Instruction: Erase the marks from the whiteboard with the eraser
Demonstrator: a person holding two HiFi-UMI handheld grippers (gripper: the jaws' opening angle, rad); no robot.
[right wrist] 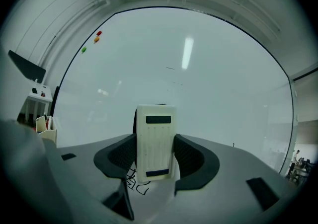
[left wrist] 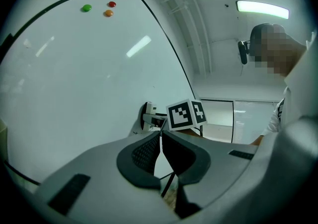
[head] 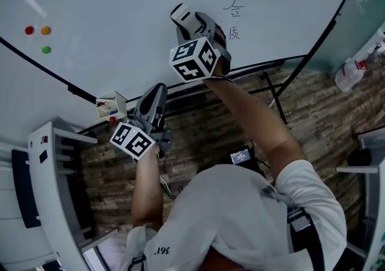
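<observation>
Right claw point(right wrist: 155, 144) holds the eraser point(right wrist: 155, 136) upright between its jaws.

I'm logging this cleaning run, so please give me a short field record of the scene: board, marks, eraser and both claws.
whiteboard: mostly clean
marks: two handwritten characters, not yet erased
eraser: white, just left of the marks in the head view; contact with the board unclear
right claw: shut on the eraser, raised at the board
left claw: shut, empty, held lower
magnets: red, orange and green, far left on the board
</observation>
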